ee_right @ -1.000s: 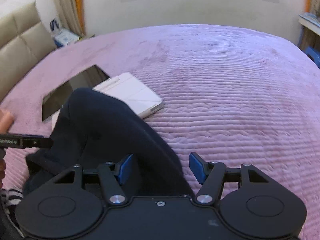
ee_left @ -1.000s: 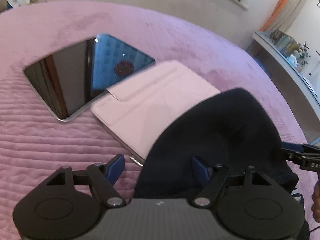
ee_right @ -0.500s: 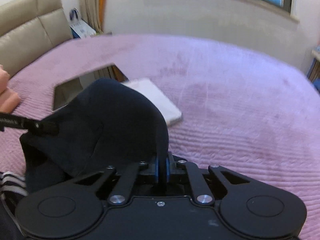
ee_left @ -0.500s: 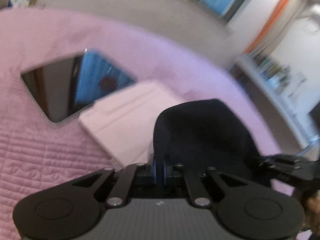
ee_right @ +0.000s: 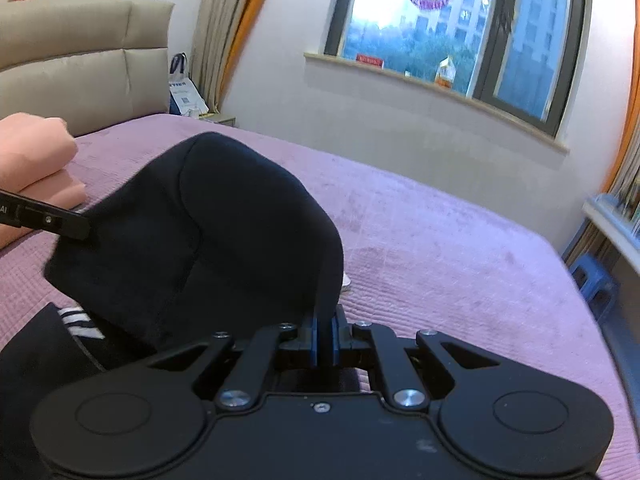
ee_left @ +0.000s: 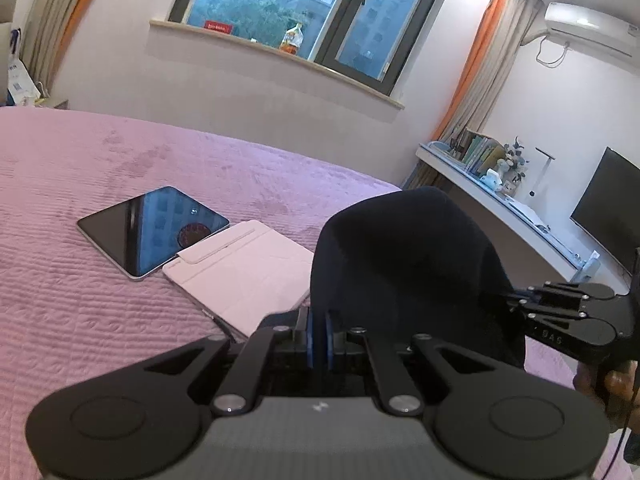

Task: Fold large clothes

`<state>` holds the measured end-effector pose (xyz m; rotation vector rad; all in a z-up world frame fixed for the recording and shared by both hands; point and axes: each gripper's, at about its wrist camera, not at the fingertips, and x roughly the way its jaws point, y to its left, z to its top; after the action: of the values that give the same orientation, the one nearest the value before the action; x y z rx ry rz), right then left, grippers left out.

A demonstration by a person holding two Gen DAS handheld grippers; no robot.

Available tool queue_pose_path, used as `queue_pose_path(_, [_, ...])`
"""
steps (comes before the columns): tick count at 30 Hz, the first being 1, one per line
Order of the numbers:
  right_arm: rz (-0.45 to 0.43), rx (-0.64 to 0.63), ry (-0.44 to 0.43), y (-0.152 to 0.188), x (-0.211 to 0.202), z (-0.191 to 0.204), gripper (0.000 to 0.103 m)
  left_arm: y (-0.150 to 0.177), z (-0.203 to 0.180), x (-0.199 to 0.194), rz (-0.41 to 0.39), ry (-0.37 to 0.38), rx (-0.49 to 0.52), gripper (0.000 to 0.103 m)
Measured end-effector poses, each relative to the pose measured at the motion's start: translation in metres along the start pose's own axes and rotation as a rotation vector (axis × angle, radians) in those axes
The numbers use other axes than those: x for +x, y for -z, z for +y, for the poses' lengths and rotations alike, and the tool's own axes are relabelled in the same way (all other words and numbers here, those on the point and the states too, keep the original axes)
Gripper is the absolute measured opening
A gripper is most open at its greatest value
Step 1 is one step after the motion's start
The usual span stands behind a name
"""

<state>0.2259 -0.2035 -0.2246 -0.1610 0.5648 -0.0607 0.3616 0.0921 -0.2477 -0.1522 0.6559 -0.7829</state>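
both jaws clamped on the cloth, fold barely begun

left gripper (ee_left: 319, 338) and right gripper (ee_right: 324, 340) each have their jaws pinched tight on an edge of the dark navy fabric garment (ee_right: 208, 236), held up in a hump over the pink quilted bed (ee_right: 440, 248). looks like an early fold, most still to do. no containers in view, just a dark glass tablet (ee_left: 154, 230) beside a pale pink folio case (ee_left: 244, 268).

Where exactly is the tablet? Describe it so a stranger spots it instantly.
Start at the pink bedspread below the window. The tablet lies flat on it, left of the dark garment. Unlike the pale pink folio case touching its corner, its face is glossy black glass mirroring the window.
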Motion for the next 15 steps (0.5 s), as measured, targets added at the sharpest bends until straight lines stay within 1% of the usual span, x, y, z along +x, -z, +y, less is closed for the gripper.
queue_pose_path(1, [-0.013,-0.013,0.01,0.001,-0.008,0.002,0.007,0.005,-0.004,-0.012,-0.011,-0.003,0.001,0.004])
queue_pose_path(5, [-0.067,-0.052,0.03,0.014,-0.053,0.012,0.006,0.024,-0.02,-0.056,-0.035,0.006,0.006,0.004])
queue_pose_path(6, [-0.084,-0.066,0.032,0.017,-0.067,0.017,0.005,0.029,-0.023,-0.064,-0.029,0.006,0.008,0.004])
queue_pose_path(7, [-0.104,-0.085,0.039,0.022,-0.079,0.022,0.0,0.036,-0.026,-0.071,-0.014,0.008,0.013,0.004])
queue_pose_path(9, [-0.155,-0.147,0.064,0.031,-0.107,0.035,0.0,0.051,-0.032,-0.078,0.03,0.011,0.023,0.005])
queue_pose_path(10, [-0.163,-0.159,0.061,0.035,-0.116,0.041,0.0,0.061,-0.034,-0.08,0.058,0.001,0.015,0.005])
queue_pose_path(11, [-0.158,-0.165,0.051,0.041,-0.121,0.044,0.0,0.07,-0.034,-0.078,0.086,0.006,-0.006,0.007])
queue_pose_path(13, [-0.115,-0.19,0.049,0.058,-0.121,0.053,0.0,0.087,-0.033,-0.07,0.149,0.013,-0.049,0.009])
queue_pose_path(14, [-0.09,-0.182,0.048,0.065,-0.119,0.054,0.0,0.095,-0.034,-0.066,0.171,0.007,-0.066,0.009])
queue_pose_path(15, [-0.052,-0.156,0.026,0.072,-0.115,0.052,0.001,0.101,-0.033,-0.063,0.186,0.004,-0.072,0.012])
